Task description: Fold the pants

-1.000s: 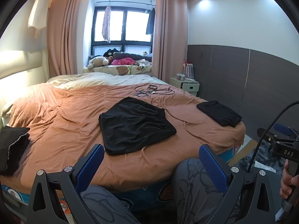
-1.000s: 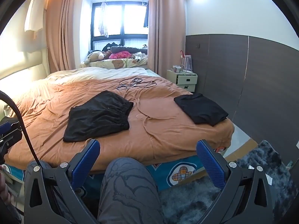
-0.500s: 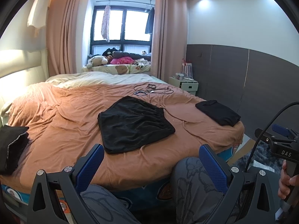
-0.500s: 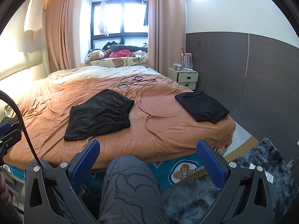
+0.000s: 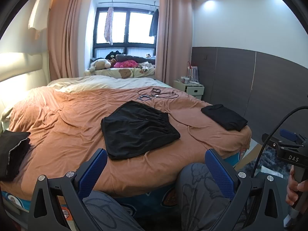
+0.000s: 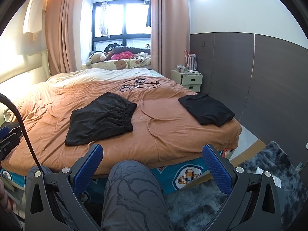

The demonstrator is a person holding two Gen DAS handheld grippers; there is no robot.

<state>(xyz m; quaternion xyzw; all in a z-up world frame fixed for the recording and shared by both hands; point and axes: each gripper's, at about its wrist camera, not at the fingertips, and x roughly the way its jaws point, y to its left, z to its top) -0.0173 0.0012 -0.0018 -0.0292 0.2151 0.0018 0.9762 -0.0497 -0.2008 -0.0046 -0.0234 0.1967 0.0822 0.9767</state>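
Note:
Black short pants [image 5: 137,129] [image 6: 102,118] lie spread flat in the middle of the orange bedspread [image 5: 63,127] [image 6: 173,132], elastic waistband toward the far right. My left gripper [image 5: 156,159] is open, held near the bed's front edge, short of the pants, with nothing between its blue pads. My right gripper [image 6: 152,156] is open too, above a person's grey-trousered knee [image 6: 130,181], also short of the bed. The right gripper's body [image 5: 290,150] shows in a hand at the right of the left wrist view.
A folded black garment [image 5: 224,116] [image 6: 207,108] rests near the bed's right corner; another dark folded pile [image 5: 11,154] sits at the left edge. Cables and small devices [image 5: 156,95] lie farther back. A nightstand [image 6: 187,79], dark wall panels and a grey rug [image 6: 269,182] are on the right.
Both views have shifted slightly, the bed appearing a little lower and nearer. The pants have not moved and both grippers stay open.

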